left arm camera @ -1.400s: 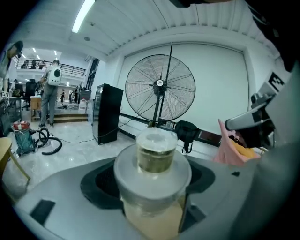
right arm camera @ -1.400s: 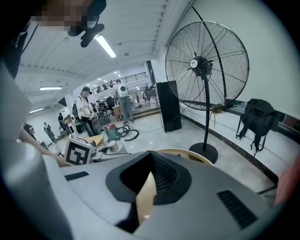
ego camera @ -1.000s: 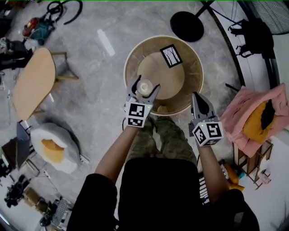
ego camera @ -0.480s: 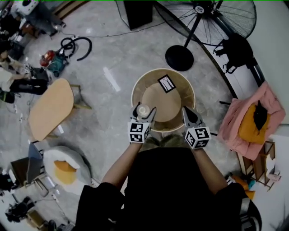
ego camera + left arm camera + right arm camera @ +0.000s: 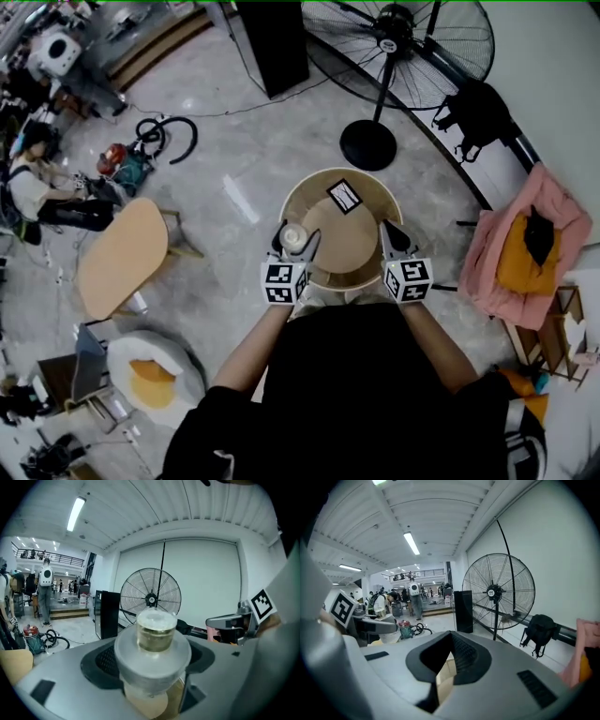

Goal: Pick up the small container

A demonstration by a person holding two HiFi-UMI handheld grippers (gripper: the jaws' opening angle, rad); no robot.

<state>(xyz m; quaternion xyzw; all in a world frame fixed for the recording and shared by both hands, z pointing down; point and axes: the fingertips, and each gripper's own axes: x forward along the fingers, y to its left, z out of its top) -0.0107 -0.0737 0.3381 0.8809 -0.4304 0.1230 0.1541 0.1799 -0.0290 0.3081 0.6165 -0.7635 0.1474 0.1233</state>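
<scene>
Drawn in toward the body since a second ago: left claw and right claw now level at the near rim of the round tan wooden surface, seen from higher up.

Head view: left claw clenched on the small clear round container, seen end-on as a pale disc, so upright, lid up, long axis vertical. Probably lifted clear, pick-up nearly done.

Left gripper view: same container gripped at its wide grey collar, yellowish inside, standing straight.

Right gripper view: right claw closed, grasping nothing.
</scene>
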